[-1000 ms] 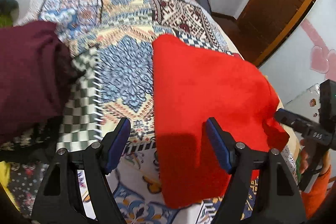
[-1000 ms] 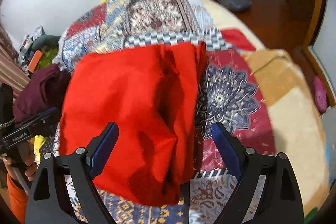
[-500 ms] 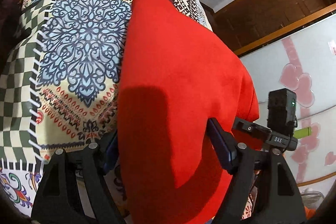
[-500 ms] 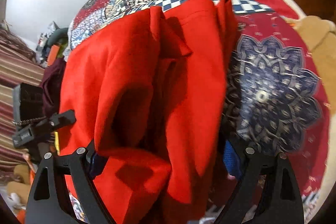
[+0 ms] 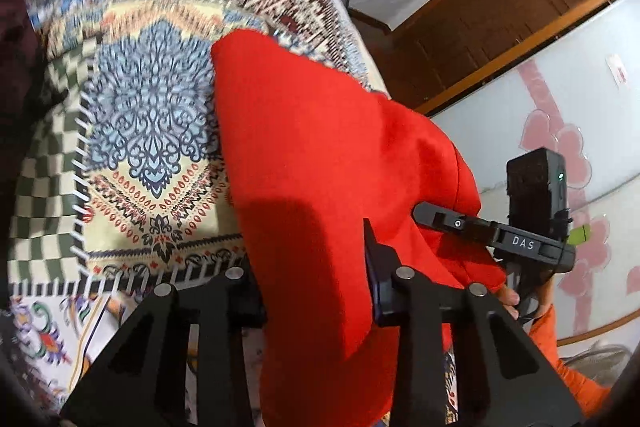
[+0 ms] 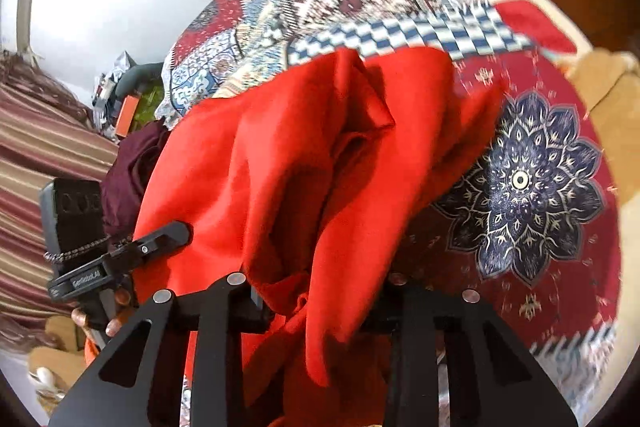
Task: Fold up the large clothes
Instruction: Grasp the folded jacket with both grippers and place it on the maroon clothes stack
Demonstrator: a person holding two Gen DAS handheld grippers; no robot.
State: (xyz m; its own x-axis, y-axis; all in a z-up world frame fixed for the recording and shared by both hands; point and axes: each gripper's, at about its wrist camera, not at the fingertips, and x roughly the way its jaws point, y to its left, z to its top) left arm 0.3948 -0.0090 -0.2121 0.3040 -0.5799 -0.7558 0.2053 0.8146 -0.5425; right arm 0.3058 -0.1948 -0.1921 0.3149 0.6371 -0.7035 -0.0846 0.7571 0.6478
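Far left, a maroon garment (image 6: 132, 163) is sitting bunched at the bed edge, not in play. The patchwork bedspread (image 5: 152, 131) is carrying everything.

Left gripper (image 5: 312, 291) is biting the near edge of the red garment (image 5: 320, 155): cloth is running between the jaws, which are drawn in tight on it, so I'm reading it as clamped on the fabric. From this side the red panel is lying fairly flat, stretching away across the bedspread toward the far corner.

Right gripper (image 6: 320, 299) is doing the same on the other near corner. Red garment (image 6: 304, 163) is bunching through the jaws, which look pinched on it; the fingertips themselves are buried in cloth. On this side the fabric is rumpled, with deep vertical creases and a loose flap hanging below the jaws.

Step in hand, as I'm judging it: both near corners are gripped, set up for lifting and carrying the near edge over to the far edge.

Next move calls for both hands rising together, keeping tension between the grippers so the right-side bunching is pulled out, then laying the edge square on the far hem. Risk: the right grip is holding several layers, so the fold may be landing crooked.
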